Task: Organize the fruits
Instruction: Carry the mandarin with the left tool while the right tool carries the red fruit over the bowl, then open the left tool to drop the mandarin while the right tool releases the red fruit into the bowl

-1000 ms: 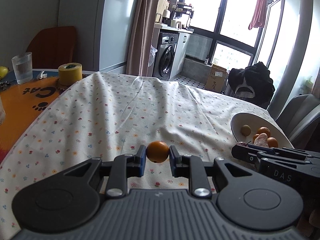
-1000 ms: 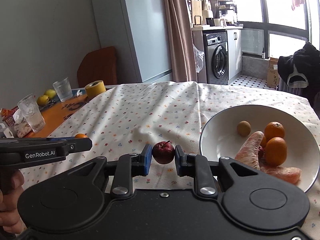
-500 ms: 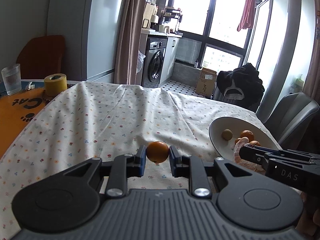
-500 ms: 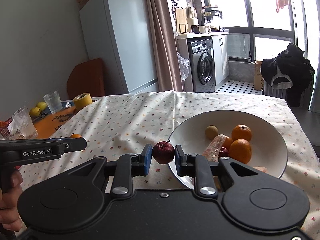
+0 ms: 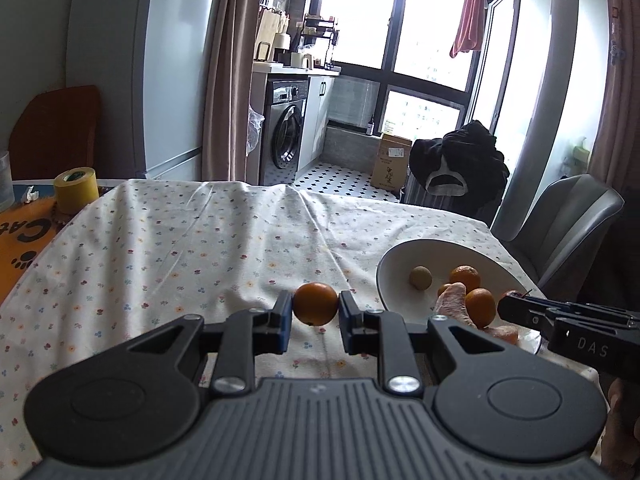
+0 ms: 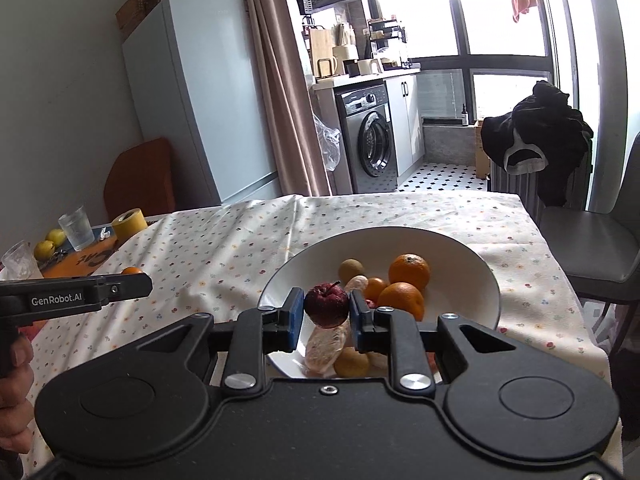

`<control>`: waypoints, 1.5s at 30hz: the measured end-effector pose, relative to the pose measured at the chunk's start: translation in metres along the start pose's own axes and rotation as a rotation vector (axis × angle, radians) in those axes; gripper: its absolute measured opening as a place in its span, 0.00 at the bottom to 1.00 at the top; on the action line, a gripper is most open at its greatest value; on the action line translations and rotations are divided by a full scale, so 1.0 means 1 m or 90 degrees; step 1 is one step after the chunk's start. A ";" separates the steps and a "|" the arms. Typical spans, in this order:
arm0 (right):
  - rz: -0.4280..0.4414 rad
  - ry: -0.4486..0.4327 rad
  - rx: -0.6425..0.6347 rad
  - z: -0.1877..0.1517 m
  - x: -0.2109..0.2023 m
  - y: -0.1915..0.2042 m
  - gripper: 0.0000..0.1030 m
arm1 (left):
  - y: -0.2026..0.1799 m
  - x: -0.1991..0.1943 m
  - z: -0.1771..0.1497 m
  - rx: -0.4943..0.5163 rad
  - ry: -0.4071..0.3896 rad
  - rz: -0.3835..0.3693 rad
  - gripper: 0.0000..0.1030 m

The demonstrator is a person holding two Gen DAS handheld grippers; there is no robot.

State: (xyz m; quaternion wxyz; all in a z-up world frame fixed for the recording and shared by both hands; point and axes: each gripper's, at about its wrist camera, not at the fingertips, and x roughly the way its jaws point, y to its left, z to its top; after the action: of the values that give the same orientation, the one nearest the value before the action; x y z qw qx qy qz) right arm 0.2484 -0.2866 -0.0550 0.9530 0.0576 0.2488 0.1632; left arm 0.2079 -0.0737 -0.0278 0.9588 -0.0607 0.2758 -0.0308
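My left gripper (image 5: 315, 309) is shut on a small orange (image 5: 315, 304), held above the flowered tablecloth just left of the white bowl (image 5: 404, 256). My right gripper (image 6: 326, 312) is shut on a dark red apple (image 6: 326, 305), hanging over the near side of the white bowl (image 6: 472, 264). Inside the bowl lie oranges (image 6: 409, 271), a small brown fruit (image 6: 351, 270) and pale pink peeled segments (image 6: 324, 346). In the right wrist view the left gripper's side (image 6: 76, 300) shows at the left with its orange (image 6: 131, 270) peeking above it. The right gripper's side (image 5: 568, 326) shows over the bowl in the left wrist view.
A yellow tape roll (image 5: 76, 190), drinking glasses (image 6: 76, 227) and lemons (image 6: 50, 242) stand on the orange mat (image 5: 24, 236) at the table's left end. A grey chair (image 6: 592, 248) sits by the right table edge. A person's hand (image 6: 14, 396) holds the left gripper.
Both grippers moved right toward the bowl with their fruit. The apple went from beside the bowl to over its near side; the orange now hangs close to the bowl's left rim.
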 end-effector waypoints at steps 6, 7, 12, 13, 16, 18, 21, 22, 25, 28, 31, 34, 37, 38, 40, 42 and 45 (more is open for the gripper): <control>-0.014 -0.004 0.019 0.000 0.000 -0.018 0.22 | -0.013 0.008 0.004 0.016 0.000 -0.009 0.22; -0.016 -0.005 0.021 0.000 0.001 -0.020 0.22 | -0.015 0.010 0.005 0.019 0.001 -0.011 0.22; -0.029 -0.009 0.037 0.001 0.002 -0.035 0.22 | -0.027 0.020 0.007 0.033 0.007 -0.022 0.22; -0.031 -0.009 0.040 0.001 0.003 -0.038 0.22 | -0.029 0.022 0.007 0.035 0.009 -0.023 0.22; -0.038 -0.009 0.050 0.000 0.005 -0.048 0.22 | -0.036 0.030 0.008 0.037 0.017 -0.027 0.22; -0.043 -0.007 0.056 0.000 0.007 -0.054 0.22 | -0.040 0.034 0.008 0.041 0.020 -0.030 0.22; -0.050 -0.004 0.070 -0.001 0.011 -0.065 0.22 | -0.048 0.041 0.009 0.047 0.025 -0.035 0.22; -0.051 -0.004 0.072 -0.001 0.012 -0.068 0.22 | -0.050 0.044 0.009 0.050 0.027 -0.038 0.22; -0.052 0.000 0.077 -0.001 0.016 -0.075 0.22 | -0.056 0.051 0.008 0.055 0.033 -0.047 0.22; -0.051 0.006 0.077 -0.002 0.022 -0.078 0.29 | -0.063 0.060 0.007 0.060 0.042 -0.052 0.22; -0.054 0.001 0.086 -0.005 0.024 -0.082 0.36 | -0.067 0.067 0.007 0.064 0.048 -0.055 0.22; -0.052 0.005 0.095 -0.007 0.026 -0.086 0.36 | -0.069 0.072 0.006 0.068 0.055 -0.059 0.22; -0.049 0.005 0.101 -0.008 0.025 -0.089 0.36 | -0.068 0.077 0.005 0.059 0.063 -0.066 0.22; -0.048 0.005 0.101 -0.008 0.025 -0.089 0.36 | -0.067 0.077 0.005 0.053 0.062 -0.069 0.24; -0.048 0.007 0.100 -0.008 0.025 -0.089 0.36 | -0.065 0.078 0.006 0.046 0.067 -0.074 0.26; -0.047 0.005 0.103 -0.008 0.024 -0.089 0.36 | -0.063 0.077 0.008 0.043 0.069 -0.073 0.26; -0.044 0.004 0.103 -0.008 0.023 -0.087 0.36 | -0.059 0.074 0.009 0.040 0.067 -0.067 0.26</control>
State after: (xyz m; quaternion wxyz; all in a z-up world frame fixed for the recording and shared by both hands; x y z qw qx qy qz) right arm 0.2877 -0.3600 -0.0891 0.9494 0.1252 0.2660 0.1101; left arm 0.2734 -0.1385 -0.0511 0.9413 -0.0430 0.3214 -0.0933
